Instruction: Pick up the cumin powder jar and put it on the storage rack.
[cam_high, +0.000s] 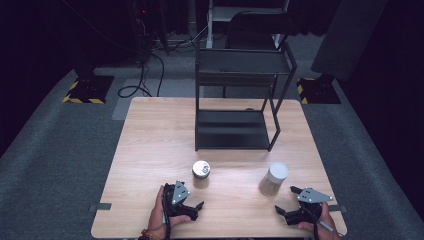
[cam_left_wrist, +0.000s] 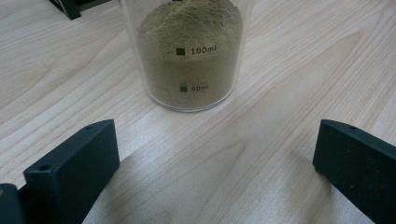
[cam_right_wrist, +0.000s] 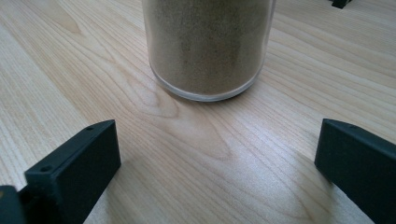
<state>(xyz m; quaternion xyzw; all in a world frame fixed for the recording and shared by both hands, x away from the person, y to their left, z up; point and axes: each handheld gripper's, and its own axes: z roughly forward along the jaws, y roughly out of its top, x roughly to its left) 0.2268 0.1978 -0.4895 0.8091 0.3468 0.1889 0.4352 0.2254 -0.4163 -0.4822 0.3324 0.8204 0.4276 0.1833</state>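
Two powder jars stand on the wooden table. A short clear jar with a silver lid sits just beyond my left gripper. In the left gripper view this jar holds tan powder above its 100ml mark and stands ahead of the open left gripper. A taller jar with a white lid stands ahead of my right gripper. The same jar, full of tan powder, stands beyond the open right gripper in its own view. Neither gripper touches a jar.
A black two-tier metal shelf rack stands at the back middle of the table. One of its feet shows left of the short jar. Bare wood lies between the jars and around both grippers. Cables and stands sit on the floor behind.
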